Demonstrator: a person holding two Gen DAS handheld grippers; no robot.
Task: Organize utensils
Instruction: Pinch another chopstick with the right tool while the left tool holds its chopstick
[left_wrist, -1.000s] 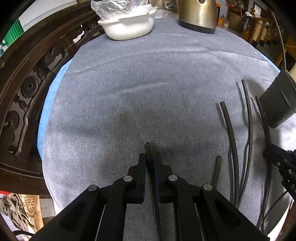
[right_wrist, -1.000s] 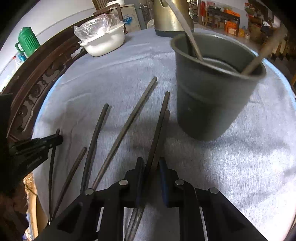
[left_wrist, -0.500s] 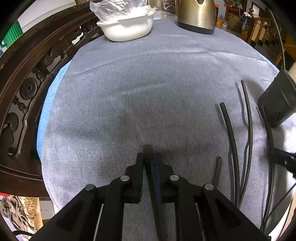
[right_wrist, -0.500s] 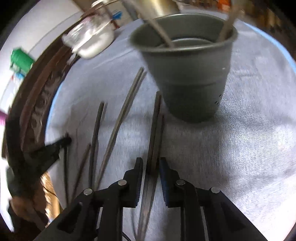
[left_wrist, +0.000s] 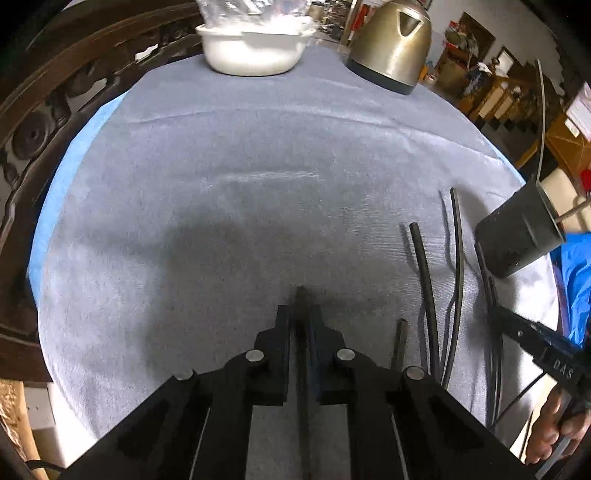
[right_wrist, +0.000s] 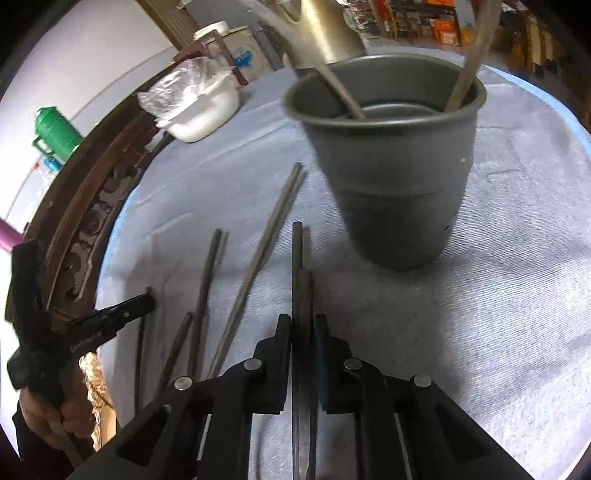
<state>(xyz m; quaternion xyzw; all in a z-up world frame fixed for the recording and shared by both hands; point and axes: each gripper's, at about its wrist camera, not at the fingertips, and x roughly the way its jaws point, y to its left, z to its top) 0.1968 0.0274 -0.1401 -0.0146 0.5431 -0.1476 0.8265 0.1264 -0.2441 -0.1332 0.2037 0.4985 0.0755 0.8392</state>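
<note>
Left gripper fingers clamp a dark slender chopstick; right gripper fingers closing on another dark chopstick, grey metal cup at 1 o'clock.

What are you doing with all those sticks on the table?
A person is tidying chopsticks into a gray cup, holding a gripper in each hand. The left gripper is shut on one chopstick. The right gripper is closing on a chopstick lying near the cup. More loose chopsticks lie on the gray tablecloth, and the cup already holds a couple of utensils.
</note>
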